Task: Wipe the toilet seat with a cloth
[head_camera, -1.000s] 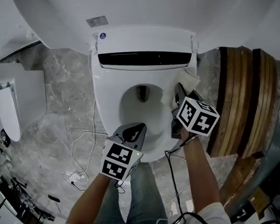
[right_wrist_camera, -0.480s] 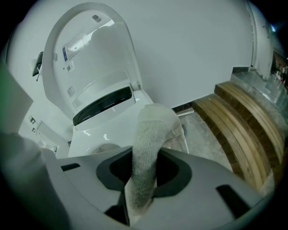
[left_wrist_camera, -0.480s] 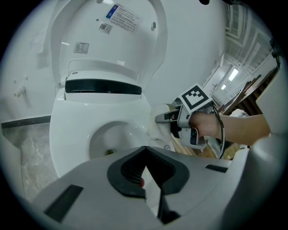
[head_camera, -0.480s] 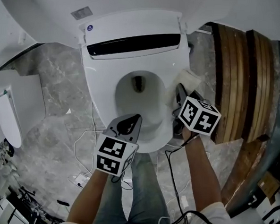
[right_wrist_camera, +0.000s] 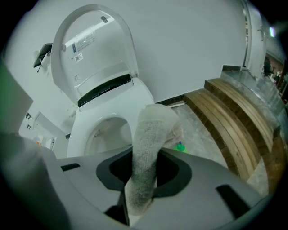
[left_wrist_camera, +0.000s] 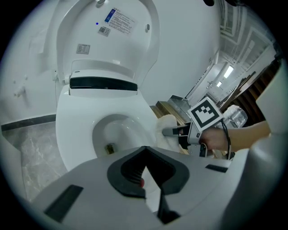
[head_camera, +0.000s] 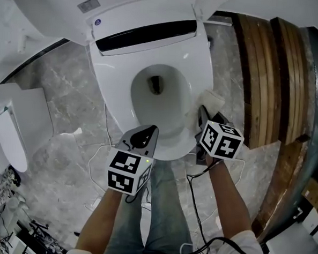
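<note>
Right gripper (right_wrist_camera: 136, 193) jaws clamped on the cloth (right_wrist_camera: 146, 143), with its loose end flopping just ahead of them against the toilet seat (right_wrist_camera: 145, 95) rim. Left gripper (left_wrist_camera: 146, 174) jaws are pressed together on nothing, the seat front just beyond. Danger: that floppy end could drag off the rim into the bowl (right_wrist_camera: 104, 132), or a shallow pinch could let it slip.

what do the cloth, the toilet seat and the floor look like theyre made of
The cloth looks like off-white terry fabric, matte; its fuzzy looped nap shows. The toilet seat is smooth, glossy white, probably plastic, though the look alone cannot rule out ceramic. The floor is grey with pale veins, so marble or a stone-look tile, with a slight sheen.
</note>
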The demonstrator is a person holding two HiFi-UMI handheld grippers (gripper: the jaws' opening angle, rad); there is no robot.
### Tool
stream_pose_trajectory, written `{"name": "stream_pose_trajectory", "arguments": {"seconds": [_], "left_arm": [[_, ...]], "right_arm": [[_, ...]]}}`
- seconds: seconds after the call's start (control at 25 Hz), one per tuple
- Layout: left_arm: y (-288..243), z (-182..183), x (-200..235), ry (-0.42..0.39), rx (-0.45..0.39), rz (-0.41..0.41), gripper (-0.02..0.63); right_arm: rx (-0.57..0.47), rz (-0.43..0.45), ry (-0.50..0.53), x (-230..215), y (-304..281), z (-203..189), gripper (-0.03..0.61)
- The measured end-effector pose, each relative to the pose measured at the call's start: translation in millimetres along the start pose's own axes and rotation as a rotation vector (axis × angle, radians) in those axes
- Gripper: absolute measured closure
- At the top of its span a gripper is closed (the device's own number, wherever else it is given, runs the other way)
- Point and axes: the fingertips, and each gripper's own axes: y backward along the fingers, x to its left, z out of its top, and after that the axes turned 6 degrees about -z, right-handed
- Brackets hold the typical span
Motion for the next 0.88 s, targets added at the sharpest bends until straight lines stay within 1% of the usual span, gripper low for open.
{"name": "stream_pose_trajectory", "arguments": {"seconds": [0.2, 0.4, 0.52, 0.76, 0.88], "left_arm": [[18.3, -14.5, 2.6, -0.026, 0.009, -0.001, 0.603], [34.0, -33.1, 1.6, -0.02, 0.021, -0.008, 0.603], [40.7, -42.1, -1.7, -0.03, 0.027, -0.019, 0.603], [53.1, -55.2, -5.1, -0.057, 0.033, -0.04, 0.604], [60.9, -60.4, -3.8, -0.06, 0.035, -0.043, 0.603]], "right_arm": [[0.007, -0.029, -0.039, -2.4, 13.3, -31.1, 0.477], [0.024, -0.05, -0.09, -4.5, 28.1, -62.4, 0.477], [0.027, -0.067, -0.095, -3.2, 38.7, -81.0, 0.477], [0.041, -0.068, -0.126, 10.7, 54.3, -121.4, 0.477], [0.056, -0.058, -0.112, 25.3, 61.1, -140.7, 0.477]]}}
